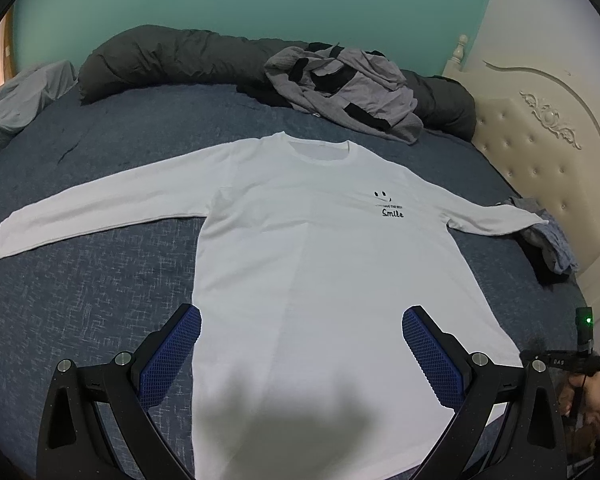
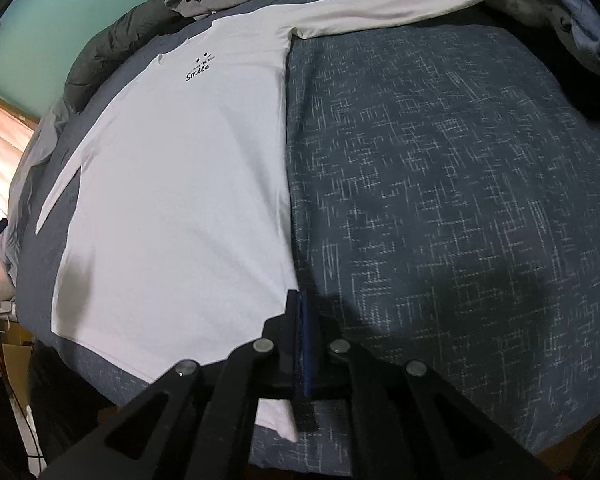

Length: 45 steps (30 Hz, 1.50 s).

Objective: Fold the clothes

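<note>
A white long-sleeved shirt (image 1: 300, 248) with a small "Smile" print lies flat and face up on the dark blue bed (image 1: 100, 288), both sleeves spread out sideways. My left gripper (image 1: 303, 314) hovers open over the shirt's lower half, its blue pads (image 1: 180, 344) wide apart with nothing between them. In the right wrist view the shirt (image 2: 188, 184) fills the left half. My right gripper (image 2: 299, 300) is shut, its tips lying at the shirt's right side edge near the hem corner. I cannot tell whether any cloth is pinched between them.
A rolled dark grey duvet (image 1: 172, 60) and a heap of grey and black clothes (image 1: 340, 84) lie along the far side of the bed. A cream tufted headboard (image 1: 540, 168) stands at the right, with a small blue-grey clothes pile (image 1: 552, 248) under the right sleeve's end.
</note>
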Tool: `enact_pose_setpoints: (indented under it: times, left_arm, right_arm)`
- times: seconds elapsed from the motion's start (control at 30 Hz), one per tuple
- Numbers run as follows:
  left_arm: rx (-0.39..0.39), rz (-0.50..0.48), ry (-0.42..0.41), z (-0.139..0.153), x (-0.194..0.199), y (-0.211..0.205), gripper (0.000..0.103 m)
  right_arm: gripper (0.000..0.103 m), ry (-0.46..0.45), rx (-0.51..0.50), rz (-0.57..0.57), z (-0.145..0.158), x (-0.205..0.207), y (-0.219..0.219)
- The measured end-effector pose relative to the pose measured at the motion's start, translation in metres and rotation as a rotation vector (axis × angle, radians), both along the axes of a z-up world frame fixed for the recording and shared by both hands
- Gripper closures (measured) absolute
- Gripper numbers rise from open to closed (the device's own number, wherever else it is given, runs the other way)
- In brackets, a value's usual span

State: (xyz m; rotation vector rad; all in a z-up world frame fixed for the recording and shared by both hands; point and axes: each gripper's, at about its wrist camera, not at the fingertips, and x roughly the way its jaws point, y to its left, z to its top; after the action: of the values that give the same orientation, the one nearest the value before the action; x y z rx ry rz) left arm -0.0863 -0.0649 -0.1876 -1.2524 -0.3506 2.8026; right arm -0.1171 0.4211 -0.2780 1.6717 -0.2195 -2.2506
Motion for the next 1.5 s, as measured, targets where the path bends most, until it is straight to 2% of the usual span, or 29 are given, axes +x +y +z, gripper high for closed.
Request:
enact_pose_setpoints:
  times: [0.07,0.17,0.3,0.57,0.63,0.7,0.73,0.9,1.03,1.13,1.17,1.27,1.37,1.4,1.5]
  left_arm:
    - [-0.002,-0.002,0.001,0.000,0.000,0.002,0.000]
    - [-0.006,-0.009,-0.004,-0.001,0.000,0.006,0.000]
    - [0.001,-0.016,-0.009,-0.003,0.001,0.007,0.000]
    - [-0.003,-0.011,-0.023,-0.010,0.002,0.004,0.000]
    - [-0.003,-0.013,-0.025,-0.010,0.003,0.004,0.000]
    - [-0.004,-0.015,-0.027,-0.011,0.004,0.005,0.000]
    - [-0.004,-0.015,-0.027,-0.011,0.005,0.005,0.000]
    - [-0.005,-0.019,-0.019,-0.007,0.007,0.006,0.000]
    - [0.000,-0.016,-0.013,-0.004,0.007,0.005,0.000]
    - [0.000,-0.016,-0.009,-0.002,0.007,0.004,0.000]
    - [0.001,-0.015,-0.009,-0.002,0.007,0.004,0.000]
    - [0.002,-0.013,-0.012,-0.002,0.007,0.003,0.000]
    - [-0.003,-0.014,-0.015,-0.003,0.005,0.003,0.000]
    - [-0.003,-0.014,-0.016,-0.003,0.005,0.003,0.000]
    - [0.004,-0.014,-0.016,-0.002,0.004,0.004,0.000]
  right_arm:
    - [0.103,0.002,-0.004,-0.002,0.000,-0.001,0.001]
    - [0.103,-0.016,0.022,0.025,-0.007,0.028,0.004]
    - [0.102,-0.026,-0.003,0.039,-0.005,0.031,0.000]
    - [0.099,-0.017,0.024,0.032,0.017,0.054,0.013]
    - [0.093,-0.022,0.033,0.043,0.017,0.063,0.010]
    - [0.068,-0.027,0.044,0.052,0.017,0.068,0.007]
    - [0.068,-0.028,0.050,0.055,0.016,0.069,0.005]
    - [0.069,-0.019,0.041,0.069,0.010,0.068,0.003]
    - [0.075,-0.011,0.033,0.080,0.006,0.068,0.001]
    - [0.090,-0.005,0.028,0.089,0.003,0.067,-0.001]
    - [0.100,-0.003,0.026,0.092,0.002,0.067,-0.001]
    - [0.101,0.009,0.022,0.095,-0.007,0.056,-0.004]
    - [0.101,0.063,0.016,0.090,0.003,0.064,0.001]
    - [0.102,0.069,0.004,0.088,-0.005,0.054,0.000]
    - [0.102,0.054,0.025,0.098,-0.014,0.059,0.004]
